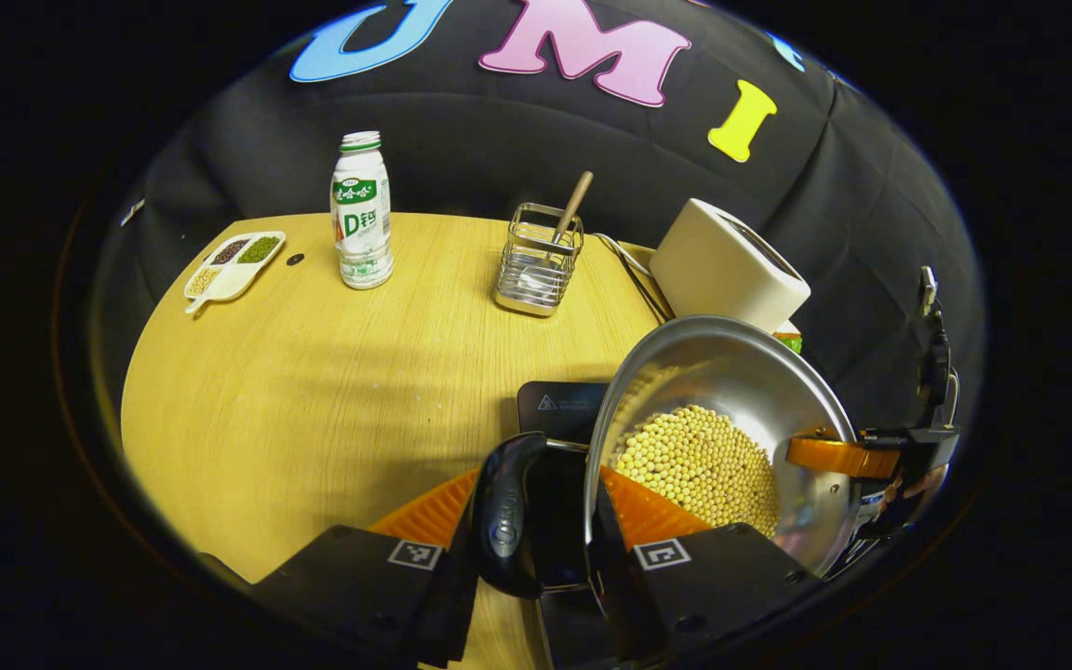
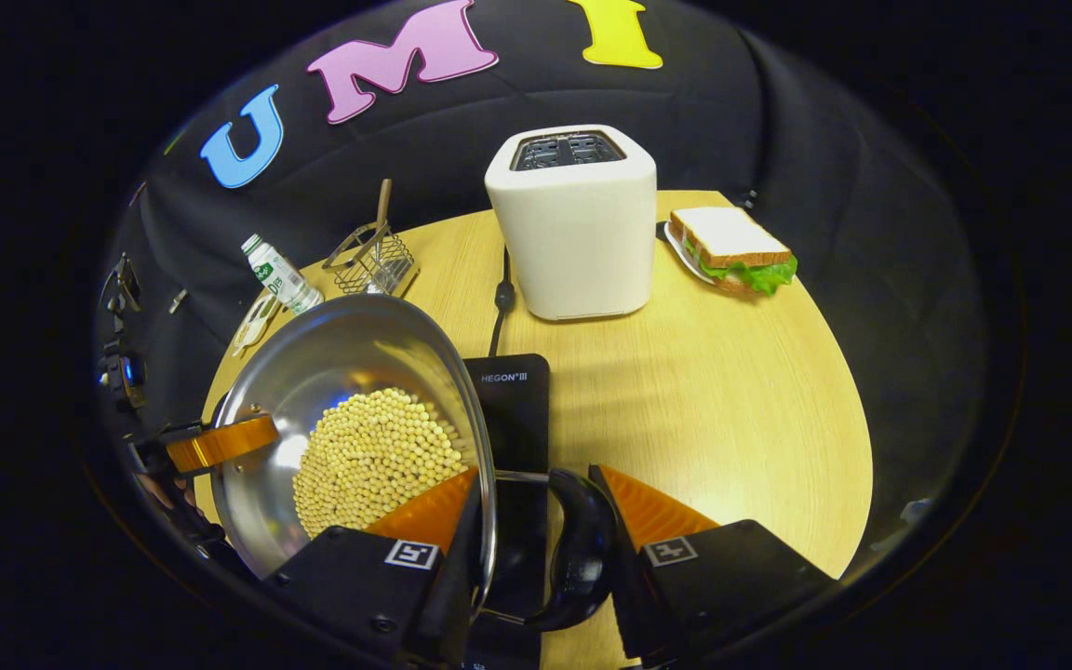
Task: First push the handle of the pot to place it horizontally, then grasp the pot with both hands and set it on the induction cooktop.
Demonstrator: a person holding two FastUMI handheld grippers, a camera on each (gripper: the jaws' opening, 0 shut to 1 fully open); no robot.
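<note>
Left gripper [image 1: 543,530] has its jaws closed around the black side handle [image 1: 504,516] of the steel pot [image 1: 731,391], one finger outside the handle loop, the other against the pot rim. Right gripper [image 2: 536,526] is clamped the same way on the opposite black handle [image 2: 581,549], one finger inside the rim, one outside the loop. In the left gripper view the right gripper shows far across the pot, at its rim; in the right gripper view the left gripper shows likewise.

The pot sits between the two tools, tilted in both views, and holds a heap of yellow soybeans [image 1: 699,465]. Just beyond and beneath it lies the black induction cooktop [image 2: 515,409]; whether the pot base touches it I cannot tell.

Ahead of the left gripper, past the cooktop: a wire utensil holder [image 1: 536,261] with a wooden-handled spoon [image 1: 571,209], a white drink bottle [image 1: 361,209] with a green cap further left, and a white divided dish of beans [image 1: 234,262] near the far left edge.

Ahead of the right gripper: a white toaster [image 2: 573,223] with its black cord [image 2: 502,298] running toward the cooktop, and right of it a sandwich [image 2: 731,249] on a plate.

Everything stands on a round light-wood table [image 2: 731,400], grain visible, soft shadows across it. Black cloth wall [image 1: 499,140] curves behind the table.
</note>
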